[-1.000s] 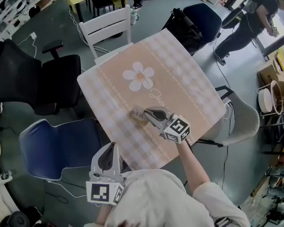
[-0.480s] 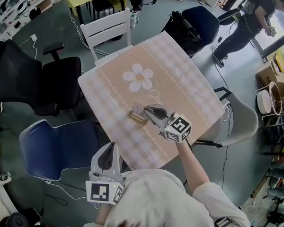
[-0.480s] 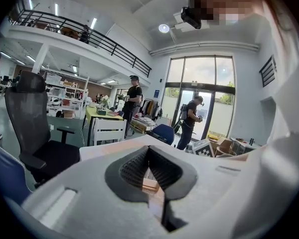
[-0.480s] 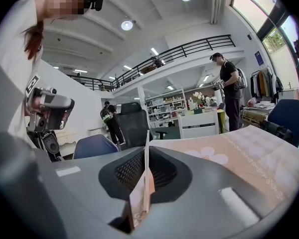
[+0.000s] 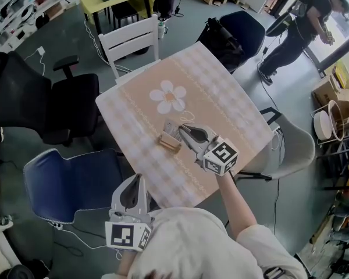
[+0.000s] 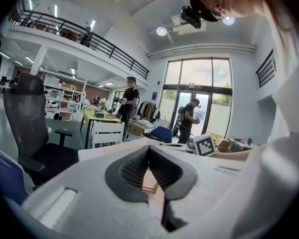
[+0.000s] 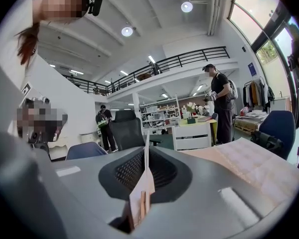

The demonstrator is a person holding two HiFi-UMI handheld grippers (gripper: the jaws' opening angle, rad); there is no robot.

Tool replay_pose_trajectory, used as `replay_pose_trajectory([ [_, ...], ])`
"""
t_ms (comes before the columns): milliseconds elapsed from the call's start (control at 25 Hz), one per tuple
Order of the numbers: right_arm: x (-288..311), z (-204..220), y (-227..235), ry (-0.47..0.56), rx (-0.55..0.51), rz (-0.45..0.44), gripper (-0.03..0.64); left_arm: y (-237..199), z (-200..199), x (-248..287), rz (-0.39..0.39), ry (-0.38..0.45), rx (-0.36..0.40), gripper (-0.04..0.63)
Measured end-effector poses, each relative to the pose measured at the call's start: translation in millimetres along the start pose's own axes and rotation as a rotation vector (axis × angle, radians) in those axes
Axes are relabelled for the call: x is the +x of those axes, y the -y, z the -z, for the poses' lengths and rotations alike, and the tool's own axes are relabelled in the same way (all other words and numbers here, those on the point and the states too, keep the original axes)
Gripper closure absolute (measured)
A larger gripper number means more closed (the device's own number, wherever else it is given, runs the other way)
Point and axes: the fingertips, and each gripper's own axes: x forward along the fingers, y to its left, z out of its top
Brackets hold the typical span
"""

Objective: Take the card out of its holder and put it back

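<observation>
A small wooden card holder (image 5: 169, 143) lies on the peach checked tablecloth (image 5: 221, 97), near the table's middle. Just above and to its right, my right gripper (image 5: 182, 131) is shut on the pale card (image 5: 172, 127), which is clear of the holder. In the right gripper view the card (image 7: 144, 185) stands edge-on, pinched between the dark pads of that gripper (image 7: 145, 151). My left gripper (image 5: 139, 179) hangs off the table's near edge, beside the person's body, holding nothing. Its jaws (image 6: 148, 148) meet at the tips.
A white chair (image 5: 131, 36) stands at the table's far side. A black office chair (image 5: 46, 103) and a blue chair (image 5: 70, 179) are on the left, a grey chair (image 5: 296, 150) on the right. A person (image 5: 302, 25) stands at the back right.
My right gripper has risen from the holder with the card in it. The holder stays on the cloth. The left gripper has kept still.
</observation>
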Motion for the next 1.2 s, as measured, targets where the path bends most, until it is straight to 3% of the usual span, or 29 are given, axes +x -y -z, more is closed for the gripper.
replay_pose_trajectory([
  [640,-70,-111,-41,0.198,-0.012,0.151,0.597,18,-11,-8,0.083,0.038,0.038,0.595],
  [1000,-123,-133,-65,0.268,-0.049,0.264,0.597,18,-15,-13,0.1,0.057,0.049,0.595],
  [1200,-149,-125,-77,0.277,-0.05,0.327,0.597,17,-17,-17,0.106,0.067,0.054,0.595],
])
